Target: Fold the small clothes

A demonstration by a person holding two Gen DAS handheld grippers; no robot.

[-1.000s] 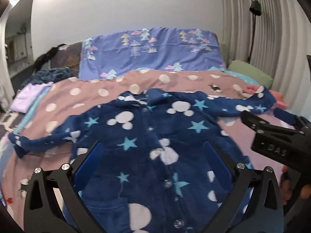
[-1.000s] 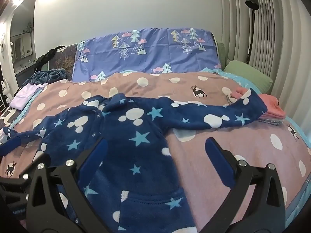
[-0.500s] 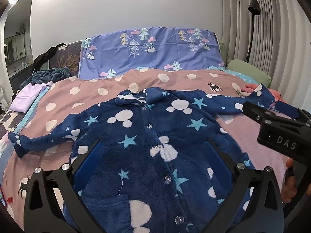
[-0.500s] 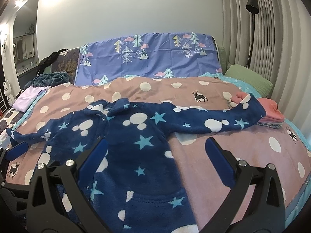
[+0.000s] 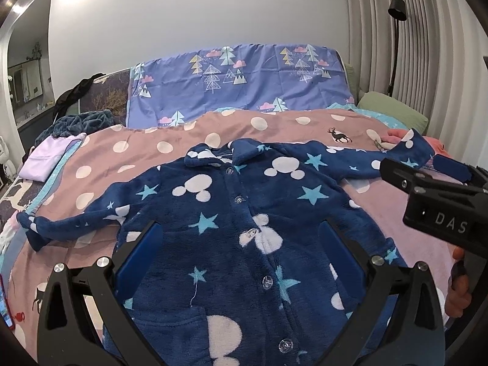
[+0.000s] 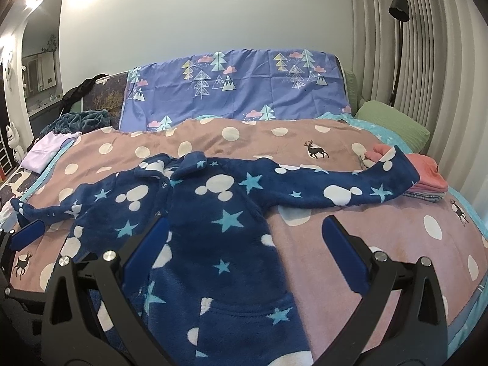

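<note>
the navy fleece jacket lay flat and buttoned on the bed, straight ahead of both tongs, sleeves spread to each side. the left tongs and right tongs gaped wide, gripping nothing. no fold was made yet; judging by this, all folding remained.

black grippers, blue-padded fingers, "das" marking.

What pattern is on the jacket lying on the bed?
Navy fleece jacket with white mouse-head shapes and light blue stars, clearest in the left wrist view.
</note>
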